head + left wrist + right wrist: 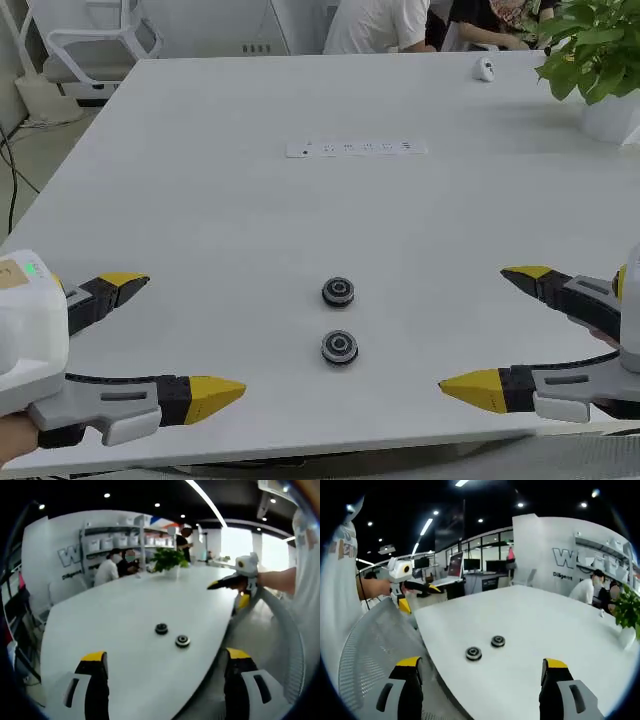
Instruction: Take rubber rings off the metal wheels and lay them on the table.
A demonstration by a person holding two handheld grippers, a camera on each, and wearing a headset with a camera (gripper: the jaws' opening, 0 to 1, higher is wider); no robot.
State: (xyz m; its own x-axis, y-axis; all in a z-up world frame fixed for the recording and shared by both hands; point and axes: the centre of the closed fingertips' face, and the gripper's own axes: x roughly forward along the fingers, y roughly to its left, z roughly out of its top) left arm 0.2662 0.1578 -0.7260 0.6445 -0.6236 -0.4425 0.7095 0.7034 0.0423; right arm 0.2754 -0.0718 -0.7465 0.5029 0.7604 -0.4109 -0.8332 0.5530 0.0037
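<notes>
- The white table [200, 200] is broad and mostly bare. A white power strip [356, 149] lies flat on its far half, a small white object [484, 68] sits near the far edge, and a potted plant [595, 50] stands at the far right corner.
- The room is an open office. People [380, 25] sit at the table's far end and a white chair [90, 45] stands beyond the far left corner. The left gripper view shows wall shelves [125, 542] with boxes, under a dark ceiling with strip lights.
- Two metal wheels lie flat on the near middle of the table, the far wheel [338, 292] and the near wheel [340, 347]. They are close together but apart, and each has a dark ring around a lighter hub.
- The left gripper [194, 334] hangs over the near left edge, jaws spread wide, with nothing between them and touching nothing.
- The right gripper [472, 327] hangs over the near right edge, jaws equally wide and empty.
- Both wheels lie between the grippers, well apart from each.
</notes>
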